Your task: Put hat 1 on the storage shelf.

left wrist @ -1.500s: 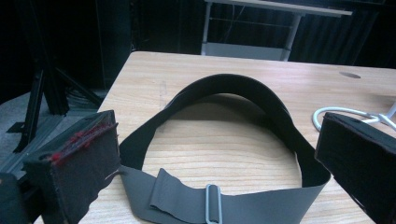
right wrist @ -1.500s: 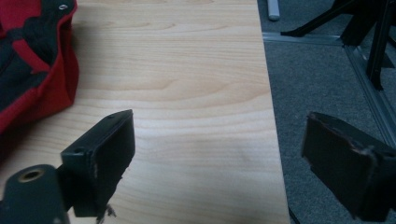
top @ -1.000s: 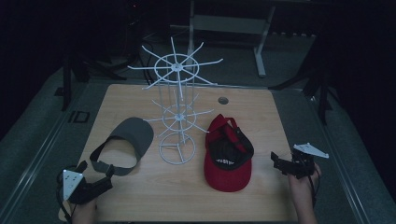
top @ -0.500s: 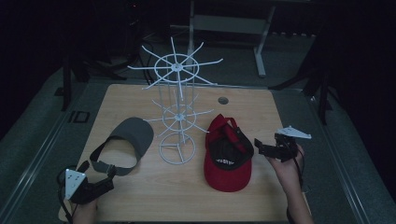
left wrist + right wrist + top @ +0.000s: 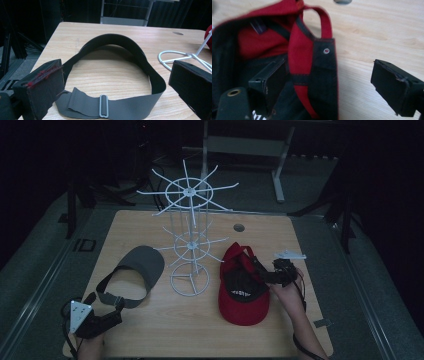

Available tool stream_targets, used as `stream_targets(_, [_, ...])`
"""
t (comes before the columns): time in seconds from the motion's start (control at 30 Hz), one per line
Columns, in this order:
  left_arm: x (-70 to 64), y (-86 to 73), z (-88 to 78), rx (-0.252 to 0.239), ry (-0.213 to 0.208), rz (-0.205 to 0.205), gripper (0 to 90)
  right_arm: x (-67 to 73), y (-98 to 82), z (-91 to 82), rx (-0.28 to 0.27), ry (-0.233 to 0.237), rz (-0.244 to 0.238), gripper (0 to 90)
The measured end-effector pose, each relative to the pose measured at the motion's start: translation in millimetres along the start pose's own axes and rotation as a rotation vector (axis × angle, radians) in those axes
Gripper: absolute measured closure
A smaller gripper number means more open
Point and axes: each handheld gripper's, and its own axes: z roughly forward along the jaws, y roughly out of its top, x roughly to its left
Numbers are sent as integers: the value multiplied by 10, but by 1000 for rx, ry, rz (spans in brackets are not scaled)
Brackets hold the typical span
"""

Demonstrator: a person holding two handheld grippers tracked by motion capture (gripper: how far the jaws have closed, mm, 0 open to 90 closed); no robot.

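A red cap lies upside down on the table, right of the white wire rack. My right gripper is open at the cap's right side. In the right gripper view its jaws straddle the red cap's black-lined rim, one jaw inside and one outside over the wood. A grey visor lies left of the rack. My left gripper is open just short of its strap. In the left gripper view the visor's strap lies between the open jaws.
The wooden table has a small round hole near its far edge. The rack's ring base stands close to the visor's right side. Its wire arms spread out over the table's middle. Dark floor surrounds the table.
My right gripper has travelled left from the table's right edge to the red cap and now straddles its rim. The left gripper has barely moved.
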Motion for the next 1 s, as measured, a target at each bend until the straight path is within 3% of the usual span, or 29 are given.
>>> stream_targets(0.1, [0,-1,3,2,1,1,4,14,-9,73,20,5,-2,115])
stream_targets(0.37, [-1,-3,12,7,0,3,4,118,-29,312,101,-17,-72,108])
stream_targets(0.4, [0,-3,11,7,-1,2,4,137,-37,371,138,-29,-119,121])
stream_targets(0.47, [1,-3,11,8,-2,2,4,154,-43,395,144,-36,-131,145])
stream_targets(0.5, [1,-4,11,10,-2,1,4,165,-48,417,153,-28,-139,177])
stream_targets(0.53, [1,-5,12,10,-1,0,4,190,-61,453,163,-51,-165,248])
stream_targets(0.57, [4,-6,13,13,-1,-2,4,196,-65,465,170,-50,-166,323])
stream_targets(0.67, [6,-7,13,14,-1,-4,4,196,-73,480,168,-50,-163,380])
stream_targets(0.73, [6,-7,15,15,0,-5,4,187,-76,482,156,-38,-162,539])
stream_targets(0.83, [3,-8,19,18,-2,-3,4,208,-77,487,151,-47,-183,631])
stream_targets(0.9, [2,-8,18,18,-2,-3,4,232,-76,492,153,-58,-200,741])
stream_targets(1.0, [4,-7,16,18,-1,-4,4,231,-68,491,150,-56,-179,834])
